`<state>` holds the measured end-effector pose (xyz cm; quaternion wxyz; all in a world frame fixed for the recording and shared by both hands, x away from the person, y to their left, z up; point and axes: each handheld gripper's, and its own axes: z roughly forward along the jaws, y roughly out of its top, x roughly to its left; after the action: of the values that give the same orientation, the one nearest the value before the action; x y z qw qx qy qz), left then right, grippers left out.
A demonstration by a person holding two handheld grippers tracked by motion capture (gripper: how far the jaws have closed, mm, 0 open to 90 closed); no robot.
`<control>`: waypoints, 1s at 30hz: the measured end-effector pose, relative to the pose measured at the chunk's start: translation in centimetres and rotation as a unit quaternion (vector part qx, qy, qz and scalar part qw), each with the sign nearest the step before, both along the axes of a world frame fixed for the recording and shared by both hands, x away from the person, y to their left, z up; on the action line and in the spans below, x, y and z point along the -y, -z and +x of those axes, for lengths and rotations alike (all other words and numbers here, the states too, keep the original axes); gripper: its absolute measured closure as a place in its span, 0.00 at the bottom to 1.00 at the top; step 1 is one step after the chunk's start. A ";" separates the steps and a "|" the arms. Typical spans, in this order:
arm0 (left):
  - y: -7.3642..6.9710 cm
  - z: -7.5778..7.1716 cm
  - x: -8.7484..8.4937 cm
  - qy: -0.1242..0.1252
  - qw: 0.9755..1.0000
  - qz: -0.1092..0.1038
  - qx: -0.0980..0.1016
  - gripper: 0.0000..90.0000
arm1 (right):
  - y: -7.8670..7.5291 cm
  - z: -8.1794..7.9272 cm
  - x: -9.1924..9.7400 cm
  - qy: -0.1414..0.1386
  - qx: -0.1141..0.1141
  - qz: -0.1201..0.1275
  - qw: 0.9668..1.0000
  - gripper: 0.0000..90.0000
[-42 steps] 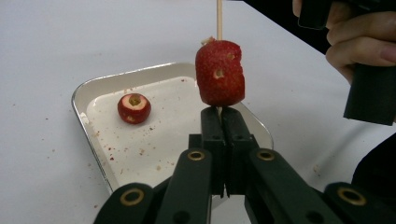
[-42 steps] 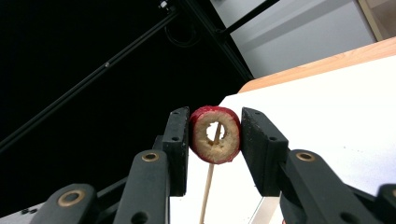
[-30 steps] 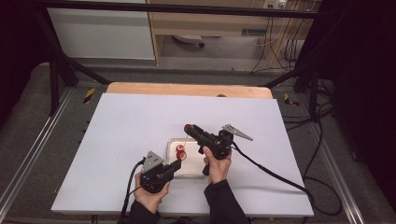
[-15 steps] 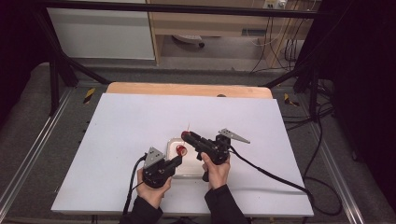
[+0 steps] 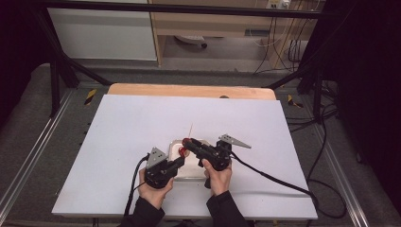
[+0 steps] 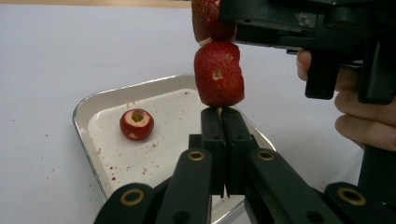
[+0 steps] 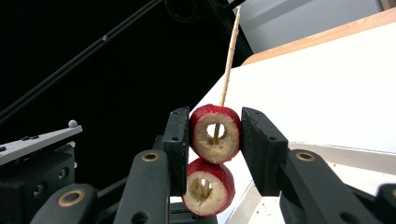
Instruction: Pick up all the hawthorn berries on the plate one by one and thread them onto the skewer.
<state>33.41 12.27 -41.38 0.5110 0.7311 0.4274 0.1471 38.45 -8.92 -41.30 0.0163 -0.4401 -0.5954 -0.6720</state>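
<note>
The right gripper's jaws are clenched on the upper of two cored red fruits, both threaded on a thin wooden skewer whose bare length juts out past the jaws. The second fruit sits just beneath, touching the first. Gripping the fruit, not the stick, probably holds the whole stack steady so the other hand can work on its lower end. The left gripper's jaws are pressed together right under the lower fruit; they may be pinching the skewer's end, but that stick end is hidden, so I cannot tell what, if anything, they hold. One more fruit lies in the white tray on the table (likely next for threading). Compared with a second ago, the right gripper has drawn nearer the person and over the tray, meeting the left gripper there.
</note>
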 end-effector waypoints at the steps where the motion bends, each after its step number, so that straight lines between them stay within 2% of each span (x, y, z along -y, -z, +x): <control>1: 0.1 0.0 -0.1 0.000 1.000 0.003 0.002 0.99 | 0.0 0.0 0.0 0.000 -0.002 -0.002 1.000 0.71; 2: 0.2 0.1 -0.2 0.002 1.000 0.005 0.002 0.99 | 0.1 0.0 0.0 -0.002 -0.003 -0.002 1.000 0.69; 4: 0.3 0.2 -0.7 0.004 1.000 0.008 0.000 0.99 | -0.1 0.1 0.2 0.001 0.004 -0.004 1.000 0.55; 5: 0.3 0.1 -1.1 0.006 1.000 0.012 0.004 0.99 | -0.4 0.1 0.3 0.002 0.006 -0.009 1.000 0.53; 7: 0.3 0.0 -1.8 0.009 1.000 0.023 0.008 0.99 | -0.9 0.1 0.8 0.005 0.014 -0.032 0.999 0.45; 10: 0.4 -0.2 -3.1 0.014 0.999 0.043 0.009 0.99 | -1.3 0.3 1.5 0.001 0.015 -0.067 0.998 0.32; 13: 0.6 -0.3 -4.4 0.019 0.998 0.057 0.002 0.99 | -1.2 0.3 2.2 -0.006 0.012 -0.121 0.993 0.23; 15: 0.7 -0.5 -5.3 0.024 0.997 0.067 0.002 0.99 | -1.0 0.3 2.6 -0.014 0.013 -0.164 0.986 0.18; 19: 1.2 -1.1 -7.1 0.028 0.996 0.090 0.005 0.98 | -0.5 0.3 2.9 -0.029 0.008 -0.244 0.969 0.14; 20: 1.3 -1.2 -7.5 0.029 0.995 0.094 0.002 0.98 | -0.4 0.3 3.0 -0.034 0.004 -0.255 0.966 0.14; 23: 1.3 -1.3 -8.4 0.027 0.993 0.112 -0.003 0.98 | -0.4 0.7 2.9 -0.049 -0.009 -0.270 0.962 0.14; 24: 1.3 -1.3 -8.7 0.027 0.993 0.116 -0.004 0.98 | -0.5 0.8 2.8 -0.053 -0.015 -0.280 0.959 0.14; 26: 1.4 -1.2 -9.3 0.028 0.993 0.115 -0.010 0.98 | -0.7 1.2 2.5 -0.063 -0.019 -0.309 0.949 0.14; 28: 1.5 -1.1 -9.5 0.030 0.993 0.115 -0.016 0.98 | -1.1 1.6 2.0 -0.073 -0.025 -0.330 0.941 0.14; 30: 1.7 -1.0 -9.7 0.036 0.992 0.123 -0.021 0.98 | -1.4 2.0 1.5 -0.082 -0.028 -0.341 0.936 0.14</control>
<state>32.37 21.99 -43.13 0.4130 0.8061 0.3906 0.1647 40.49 -10.42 -39.86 -0.0633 -0.3881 -0.8221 -0.4119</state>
